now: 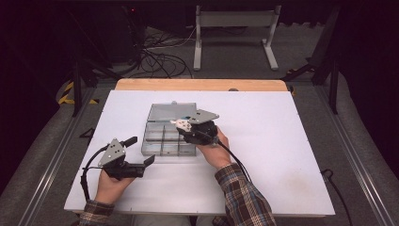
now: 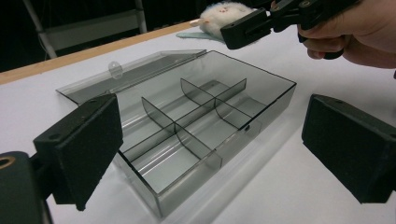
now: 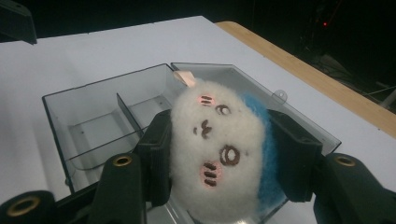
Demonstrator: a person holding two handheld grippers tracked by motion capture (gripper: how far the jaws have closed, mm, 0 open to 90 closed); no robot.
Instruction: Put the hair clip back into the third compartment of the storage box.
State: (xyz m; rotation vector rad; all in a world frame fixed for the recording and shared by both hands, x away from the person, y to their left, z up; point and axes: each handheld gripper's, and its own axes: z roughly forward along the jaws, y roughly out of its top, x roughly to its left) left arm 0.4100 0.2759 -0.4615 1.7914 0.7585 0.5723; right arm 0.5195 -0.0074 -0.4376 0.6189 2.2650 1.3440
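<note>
1. Toy in transit: the right gripper [image 1: 184,125] had its jaws clamped on a white plush toy [image 3: 219,149], held above the open divided box [image 1: 168,129].
2. Compartments in the box looked empty; the lid lay flat behind it.
3. Left gripper [image 1: 141,153] waited beside the box on the tabletop [image 1: 282,155], jaws wide apart, holding nothing.
4. Lowering the toy in and closing the lid likely remained.

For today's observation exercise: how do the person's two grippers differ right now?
The right gripper is shut on the white plush toy; the left gripper is open, holding nothing. The right gripper hangs over the clear compartment box; the left gripper sits beside it. Both have black jaws.
</note>
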